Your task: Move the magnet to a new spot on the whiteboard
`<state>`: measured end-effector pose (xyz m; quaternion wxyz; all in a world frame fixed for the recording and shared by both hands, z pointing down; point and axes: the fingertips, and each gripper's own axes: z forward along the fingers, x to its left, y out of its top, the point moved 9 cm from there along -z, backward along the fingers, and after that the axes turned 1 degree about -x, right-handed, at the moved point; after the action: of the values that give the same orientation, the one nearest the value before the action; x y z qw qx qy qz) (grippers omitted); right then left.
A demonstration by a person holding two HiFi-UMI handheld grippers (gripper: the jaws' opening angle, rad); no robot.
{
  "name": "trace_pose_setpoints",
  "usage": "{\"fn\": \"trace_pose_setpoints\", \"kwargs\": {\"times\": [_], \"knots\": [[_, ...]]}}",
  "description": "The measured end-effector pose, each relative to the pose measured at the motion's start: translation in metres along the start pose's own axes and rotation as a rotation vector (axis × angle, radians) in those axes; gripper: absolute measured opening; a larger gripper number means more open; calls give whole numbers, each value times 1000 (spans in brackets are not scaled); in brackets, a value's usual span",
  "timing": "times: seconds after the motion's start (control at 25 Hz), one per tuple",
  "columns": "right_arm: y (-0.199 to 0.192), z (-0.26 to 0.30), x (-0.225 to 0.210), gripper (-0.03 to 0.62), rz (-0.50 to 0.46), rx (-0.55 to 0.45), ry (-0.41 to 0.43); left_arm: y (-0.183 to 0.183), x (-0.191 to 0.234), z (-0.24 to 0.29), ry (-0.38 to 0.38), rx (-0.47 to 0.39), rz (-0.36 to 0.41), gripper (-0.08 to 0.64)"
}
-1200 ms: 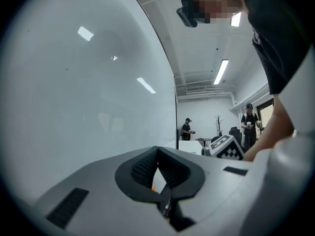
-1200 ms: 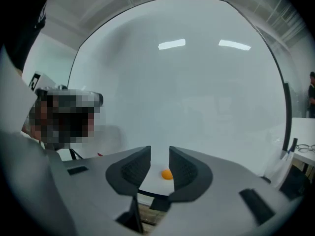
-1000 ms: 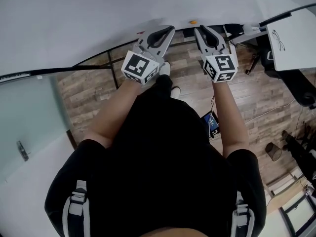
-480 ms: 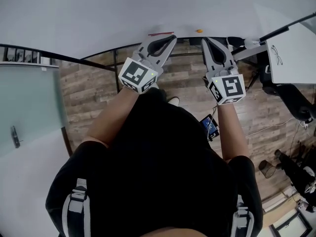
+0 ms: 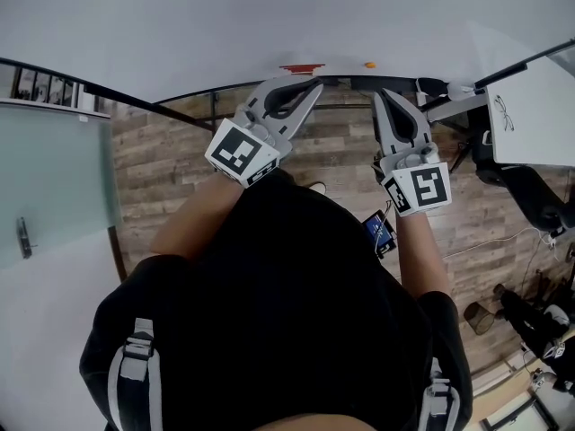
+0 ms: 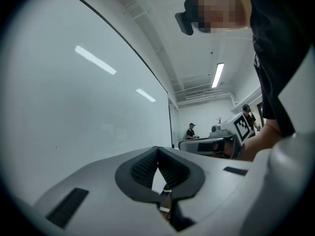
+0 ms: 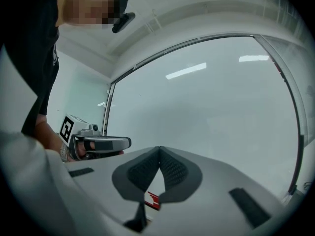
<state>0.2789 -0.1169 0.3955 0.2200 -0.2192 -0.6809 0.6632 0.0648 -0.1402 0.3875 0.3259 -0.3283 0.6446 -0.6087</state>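
My left hand-held gripper (image 5: 314,86), right hand-held gripper (image 5: 382,94): jaws together, nothing held; small orange round magnet (image 5: 369,64) on white whiteboard (image 5: 180,16), right's 12 o'clock; stay level, slow.

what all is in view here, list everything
whiteboard: 1, white, top of head view
orange dot: 1, orange, low on the whiteboard, maybe the magnet
red piece: 1, red, whiteboard's lower edge
glass panel: 1, greenish, left
sketch board: 1, white, right
floor: 1, brown wood, below
device: 1, blue screen, under right forearm
shirt: 1, black, centre
left claw: 1, grey, below red piece, shut, empty
right claw: 1, grey, below orange dot, shut, empty
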Motion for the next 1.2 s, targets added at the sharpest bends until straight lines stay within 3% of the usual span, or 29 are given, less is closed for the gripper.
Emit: {"fn": "trace_pose_setpoints", "kwargs": {"times": [1.2], "knots": [[-10,12,12,-8,13,-11,43,-15,10,-18,25,40,-3,5]]}}
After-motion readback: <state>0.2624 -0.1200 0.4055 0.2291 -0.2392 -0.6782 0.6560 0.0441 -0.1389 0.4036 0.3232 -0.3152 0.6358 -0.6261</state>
